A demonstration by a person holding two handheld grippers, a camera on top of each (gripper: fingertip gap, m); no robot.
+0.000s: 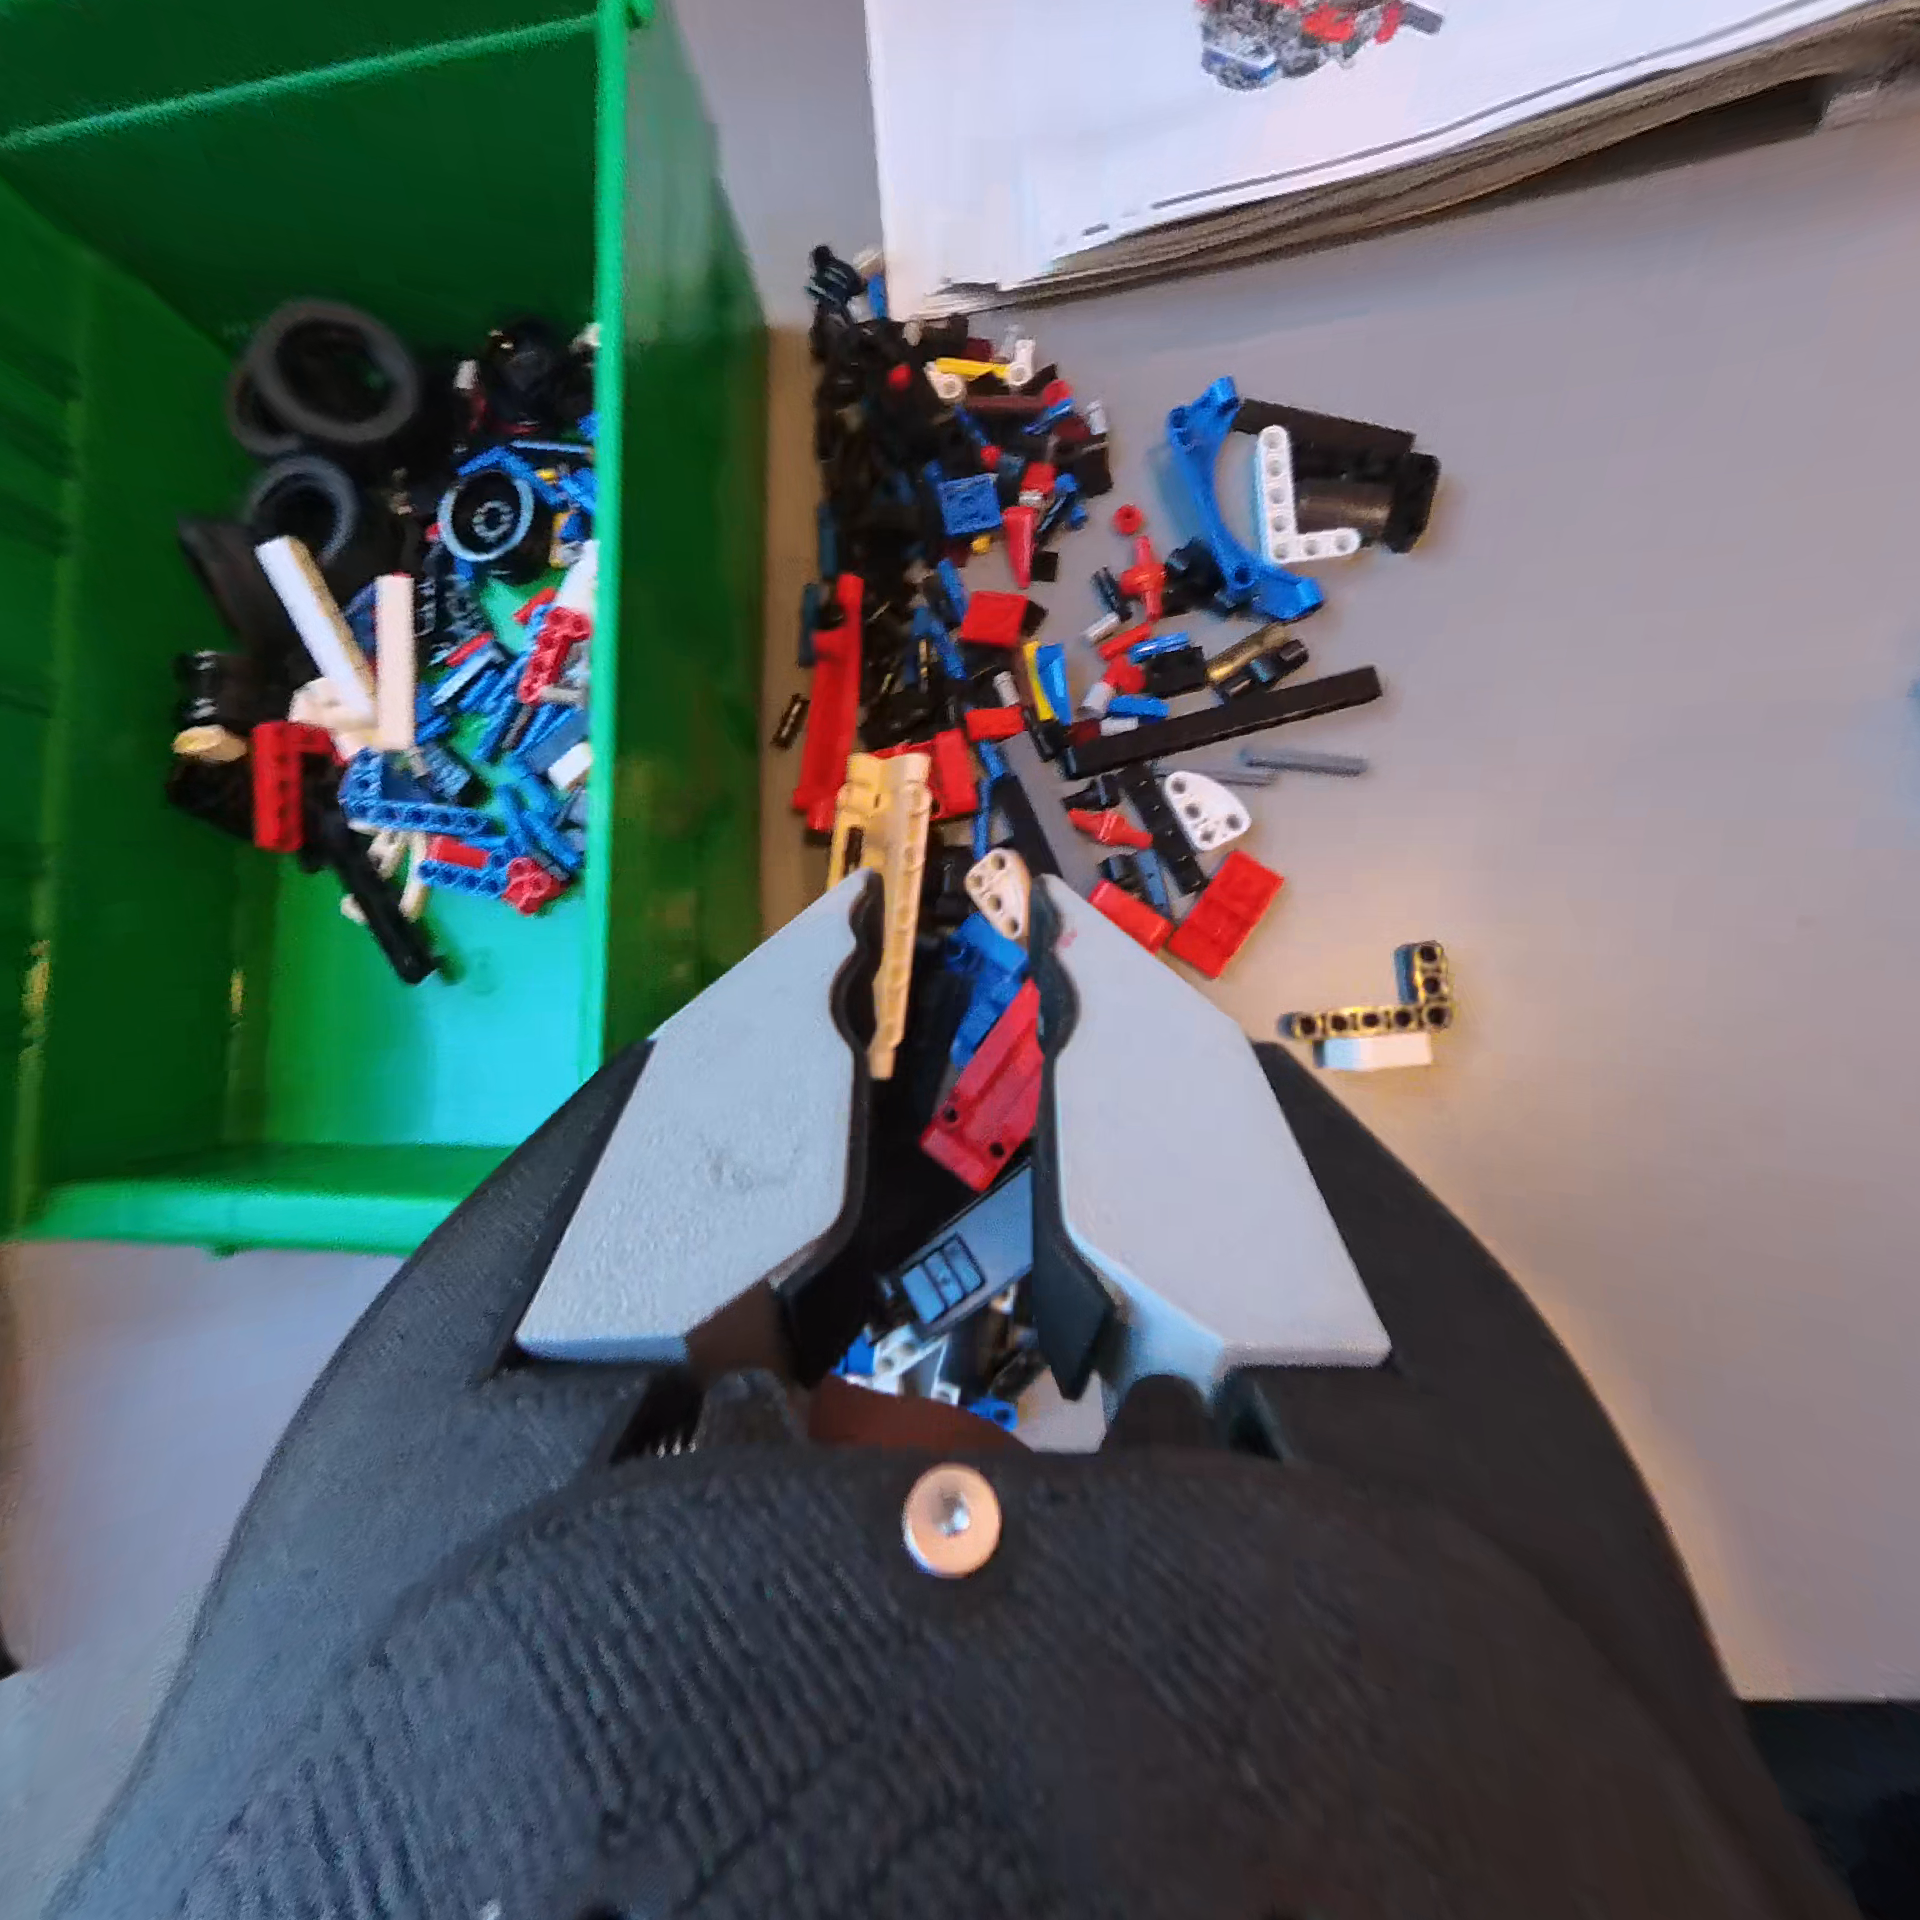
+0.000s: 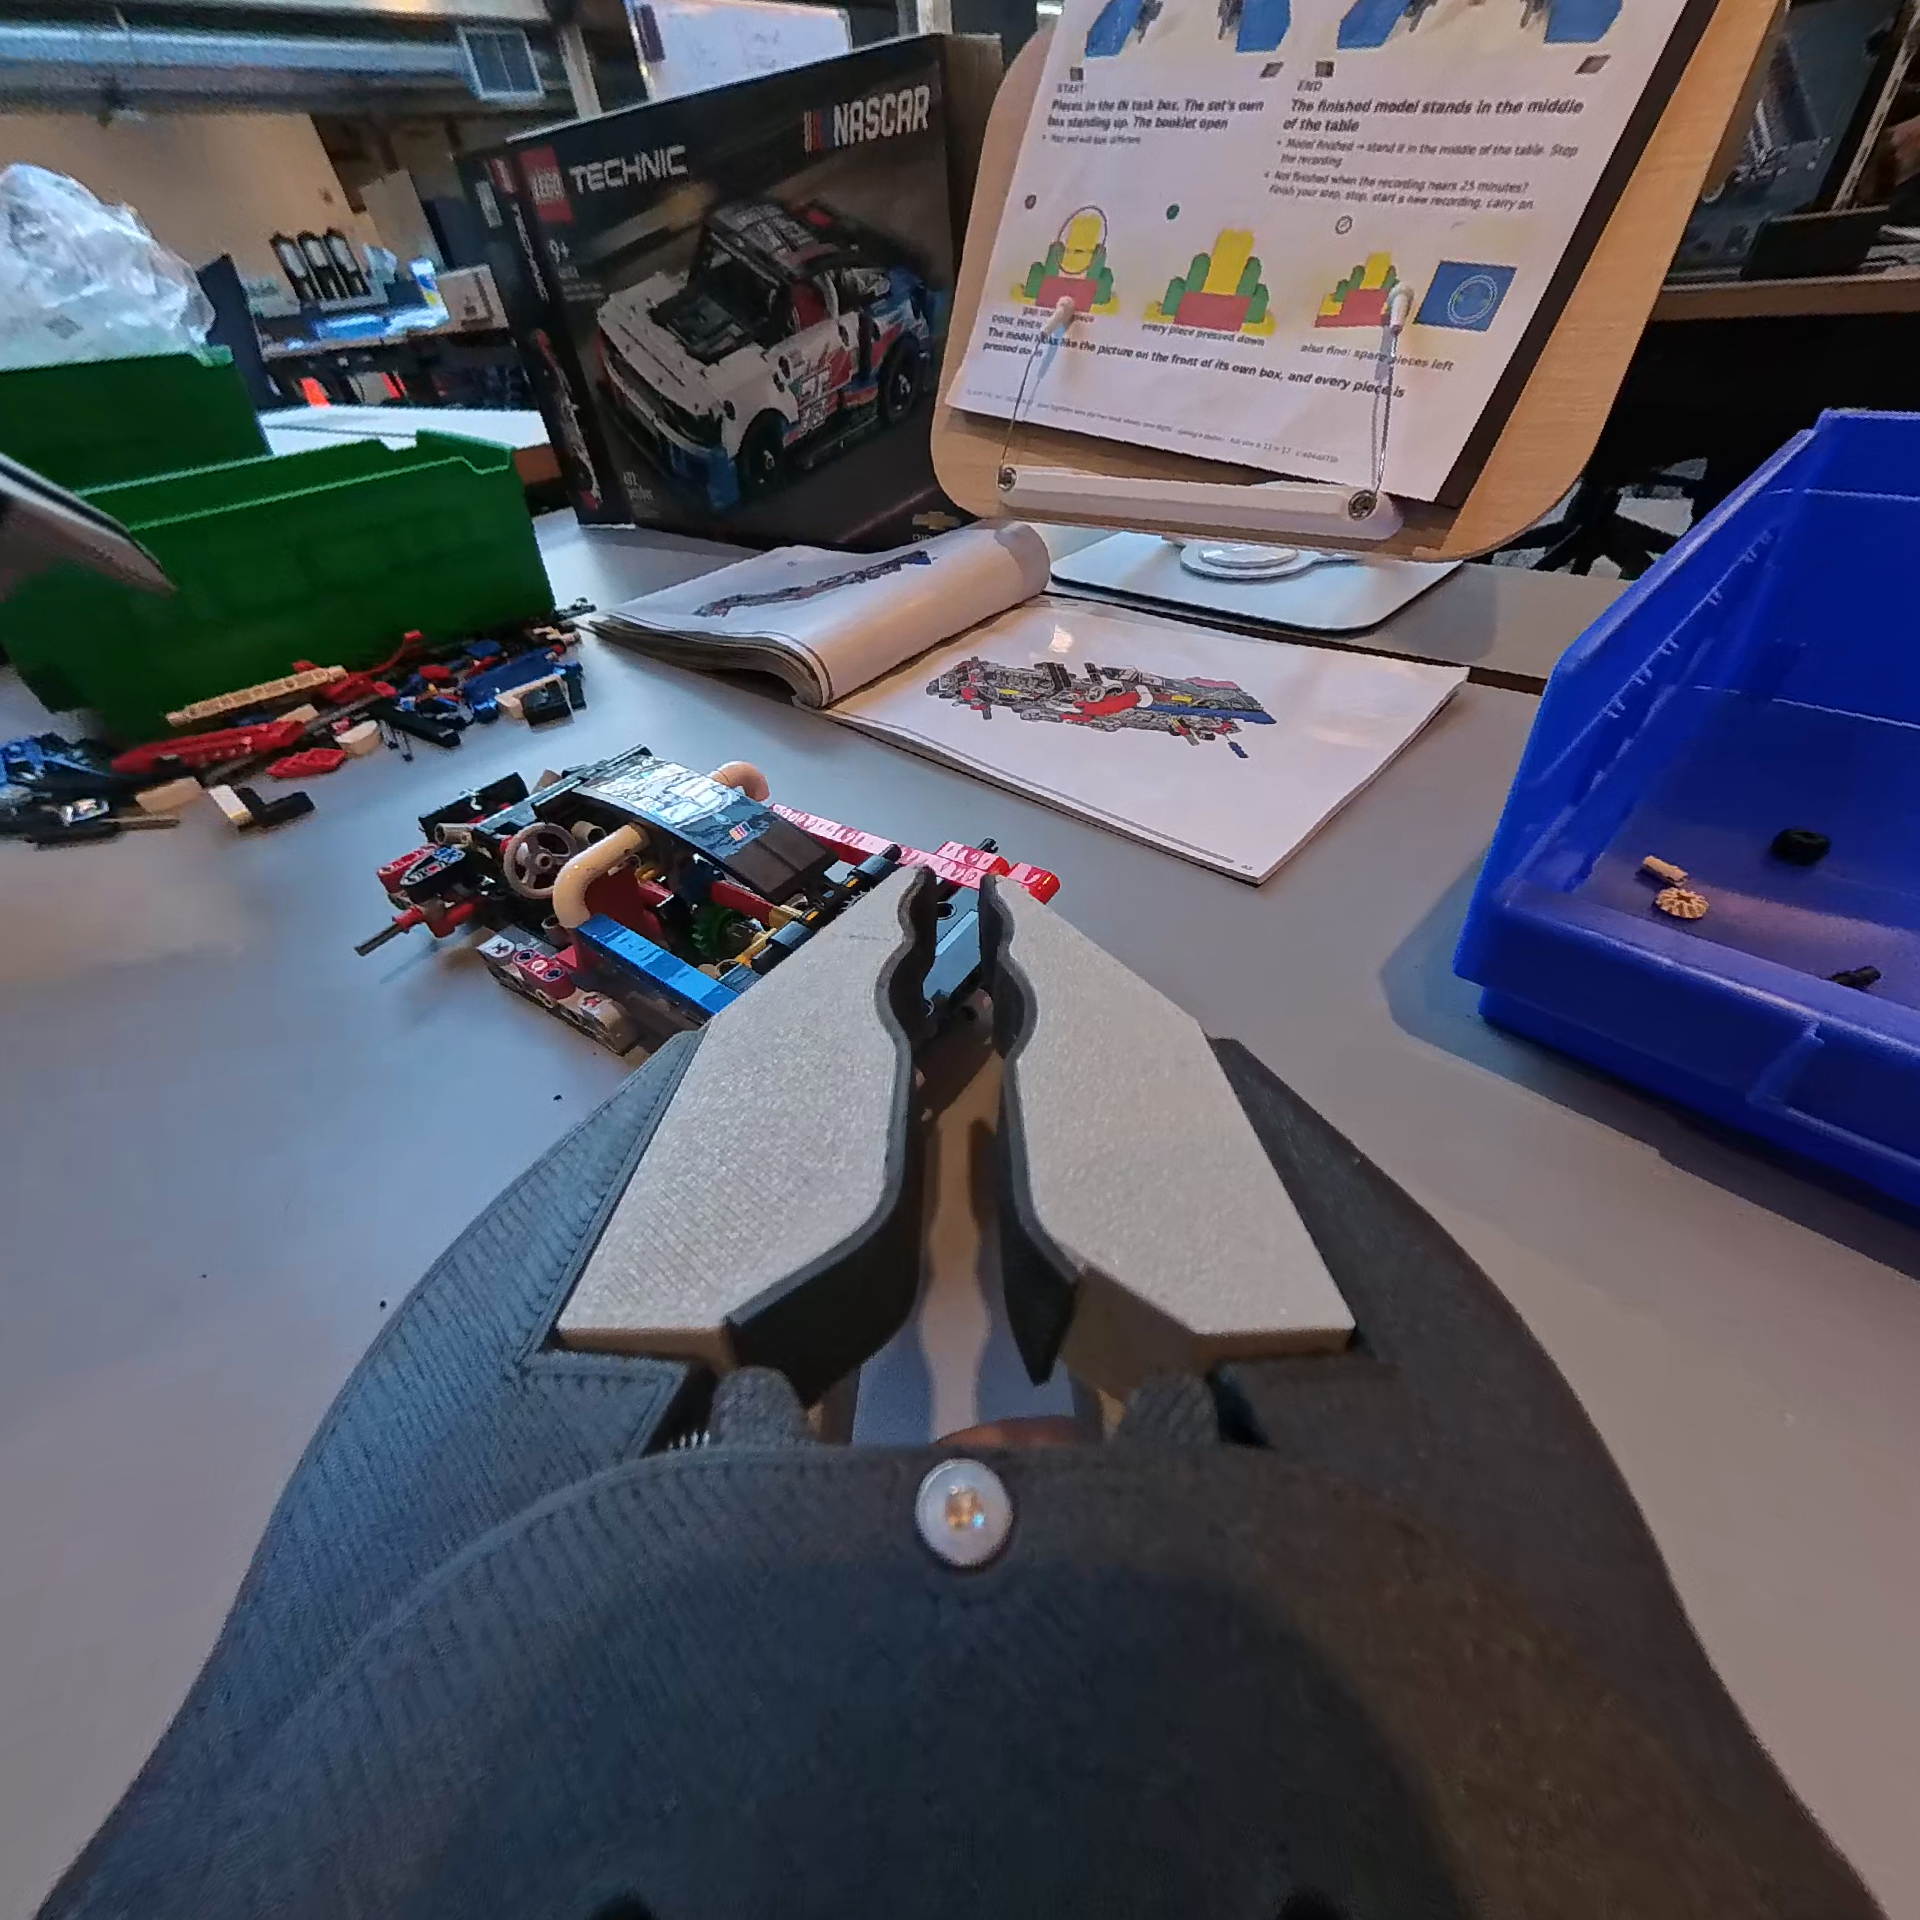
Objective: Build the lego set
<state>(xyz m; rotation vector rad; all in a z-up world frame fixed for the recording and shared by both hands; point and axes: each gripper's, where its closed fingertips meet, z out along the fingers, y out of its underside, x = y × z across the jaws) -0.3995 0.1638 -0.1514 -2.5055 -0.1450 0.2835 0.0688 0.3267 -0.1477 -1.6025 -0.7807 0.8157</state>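
On grey table: loose pieces, green bin; left tool narrow, right tool narrow.

Loose pieces beside bin — apparently touching.

Readable print marks the black set box and the clipped instruction sheet.

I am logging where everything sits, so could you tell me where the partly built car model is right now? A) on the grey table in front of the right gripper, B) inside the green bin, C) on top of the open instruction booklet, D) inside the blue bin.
A: the partly built car model rests on the grey table, just ahead of the right gripper, outside both bins.
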